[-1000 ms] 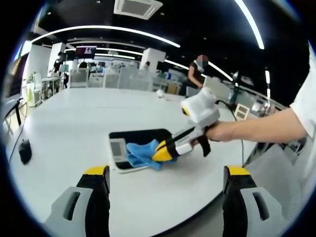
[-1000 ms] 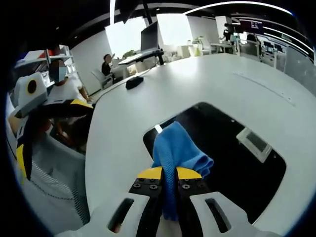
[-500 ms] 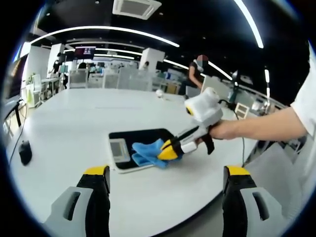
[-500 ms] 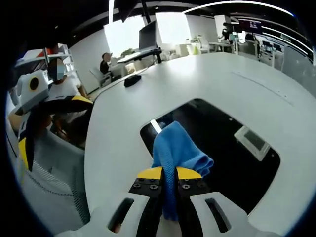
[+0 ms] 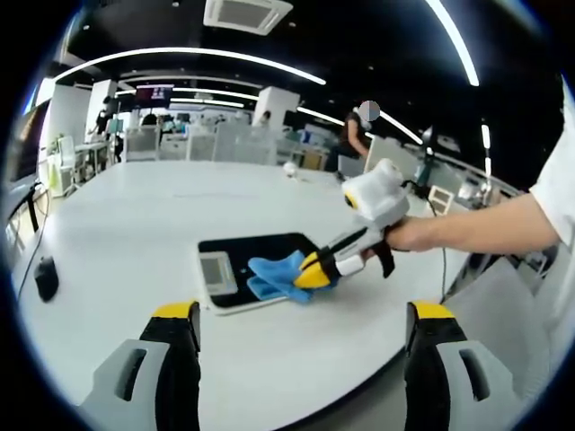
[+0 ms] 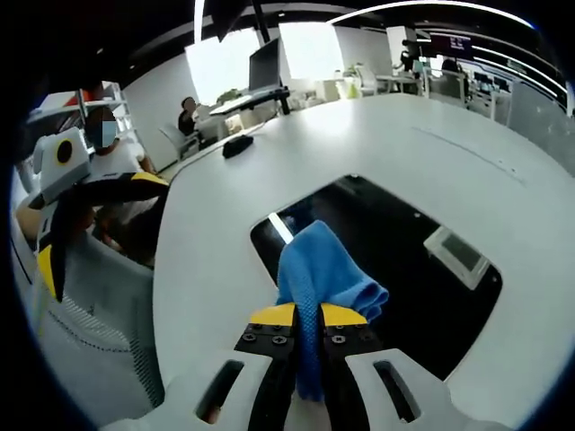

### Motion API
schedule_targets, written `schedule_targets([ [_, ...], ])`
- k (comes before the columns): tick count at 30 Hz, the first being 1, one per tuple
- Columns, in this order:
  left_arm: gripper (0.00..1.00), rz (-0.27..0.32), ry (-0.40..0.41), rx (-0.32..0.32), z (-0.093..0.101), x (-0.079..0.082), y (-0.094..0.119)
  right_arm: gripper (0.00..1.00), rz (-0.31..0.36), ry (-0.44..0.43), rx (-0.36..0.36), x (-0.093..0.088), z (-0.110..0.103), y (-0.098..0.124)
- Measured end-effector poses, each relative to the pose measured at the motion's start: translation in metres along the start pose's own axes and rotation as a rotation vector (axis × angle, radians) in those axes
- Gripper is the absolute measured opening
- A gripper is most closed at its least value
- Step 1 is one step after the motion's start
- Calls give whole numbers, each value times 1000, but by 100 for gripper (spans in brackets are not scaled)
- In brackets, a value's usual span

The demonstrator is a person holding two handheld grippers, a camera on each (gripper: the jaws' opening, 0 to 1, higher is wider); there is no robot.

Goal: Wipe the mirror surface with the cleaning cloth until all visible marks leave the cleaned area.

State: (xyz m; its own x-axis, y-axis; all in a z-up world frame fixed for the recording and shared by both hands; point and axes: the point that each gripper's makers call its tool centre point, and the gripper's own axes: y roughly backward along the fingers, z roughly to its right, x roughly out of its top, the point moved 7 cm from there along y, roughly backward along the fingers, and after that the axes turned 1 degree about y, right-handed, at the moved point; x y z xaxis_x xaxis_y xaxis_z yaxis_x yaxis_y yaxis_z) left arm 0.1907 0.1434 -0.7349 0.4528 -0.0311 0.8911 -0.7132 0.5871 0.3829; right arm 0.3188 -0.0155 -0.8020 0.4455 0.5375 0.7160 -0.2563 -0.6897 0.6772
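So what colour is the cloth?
The cleaning cloth is bright blue, clearest in the right gripper view.

Mirror (image 5: pixel 260 254): flat on the surface (image 5: pixel 117 224), near its front edge.
Cloth (image 5: pixel 280 275): on the mirror's near right part, clamped in the right gripper (image 5: pixel 314 269).
Right gripper: reaching in from the right, over the mirror's right end.
Left gripper (image 5: pixel 301 359): before the surface edge, jaws apart, well apart from the mirror.
Mouse (image 5: pixel 45 277): far left on the surface.

An open office with a dark ceiling (image 5: pixel 377 36), curved light strips (image 5: pixel 189 52), and desks (image 5: pixel 225 144) behind.
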Motion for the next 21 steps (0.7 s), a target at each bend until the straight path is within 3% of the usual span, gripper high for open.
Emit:
schedule_targets([
  [21, 95, -2, 4, 3, 0, 0, 0, 3, -6, 12, 16, 2, 2, 0],
])
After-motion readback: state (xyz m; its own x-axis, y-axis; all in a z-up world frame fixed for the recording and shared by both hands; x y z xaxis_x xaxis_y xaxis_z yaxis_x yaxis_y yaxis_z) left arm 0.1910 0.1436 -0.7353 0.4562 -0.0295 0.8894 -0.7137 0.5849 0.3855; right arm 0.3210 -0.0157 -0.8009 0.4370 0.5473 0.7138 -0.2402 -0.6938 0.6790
